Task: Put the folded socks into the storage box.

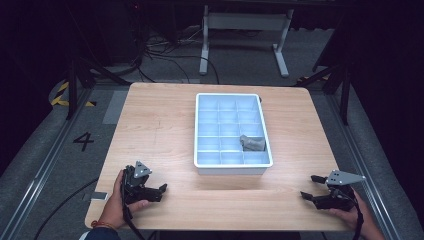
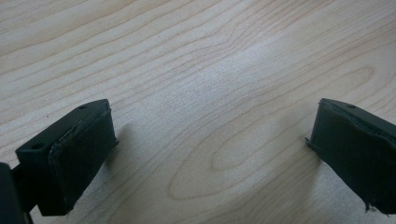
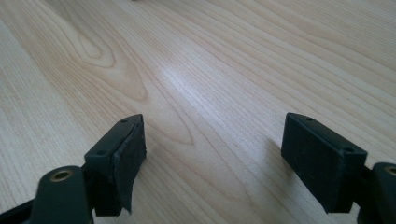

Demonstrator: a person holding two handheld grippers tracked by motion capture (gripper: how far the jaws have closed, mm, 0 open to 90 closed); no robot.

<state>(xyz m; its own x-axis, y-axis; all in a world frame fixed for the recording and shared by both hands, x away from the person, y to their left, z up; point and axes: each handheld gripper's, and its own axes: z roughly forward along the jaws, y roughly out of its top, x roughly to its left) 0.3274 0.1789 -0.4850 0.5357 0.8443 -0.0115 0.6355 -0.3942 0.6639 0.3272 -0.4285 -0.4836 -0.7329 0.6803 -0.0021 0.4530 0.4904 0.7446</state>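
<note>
Left gripper (image 1: 161, 190) low at near-left of surface (image 1: 160, 125), jaws spread, pointing right. Right gripper (image 1: 310, 187) near-right, jaws spread, pointing left. Both empty.

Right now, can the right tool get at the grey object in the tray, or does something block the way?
Probably yes. The right tool rests open near the table's front right corner, and only bare wood lies between it and the tray. The grey object sits in an open-topped right-side compartment, so the tool would need to come from above.
</note>
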